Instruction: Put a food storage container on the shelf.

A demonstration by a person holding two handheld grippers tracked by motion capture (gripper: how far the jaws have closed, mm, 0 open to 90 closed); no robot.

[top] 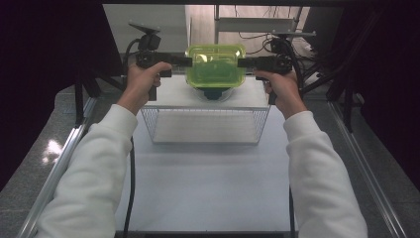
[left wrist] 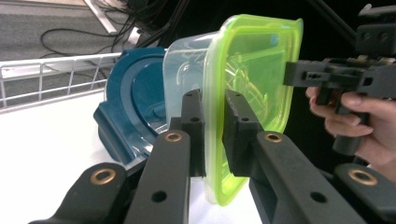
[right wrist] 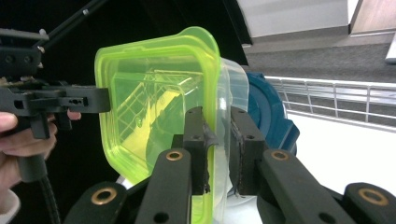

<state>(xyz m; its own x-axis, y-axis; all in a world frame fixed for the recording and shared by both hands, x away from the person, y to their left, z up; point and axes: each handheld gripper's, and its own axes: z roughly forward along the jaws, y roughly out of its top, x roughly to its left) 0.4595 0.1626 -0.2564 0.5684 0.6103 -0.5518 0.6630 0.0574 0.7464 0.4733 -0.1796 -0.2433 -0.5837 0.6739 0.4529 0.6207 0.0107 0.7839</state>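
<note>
Both hands (top: 143,82) level, jaws clamping the lid (top: 216,66).

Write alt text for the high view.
Two hands each hold a claw, the left claw and right claw clamped on opposite edges of a yellow-green lidded container held above a dark blue base. In front of it, a wire basket sits on the white table.
</note>
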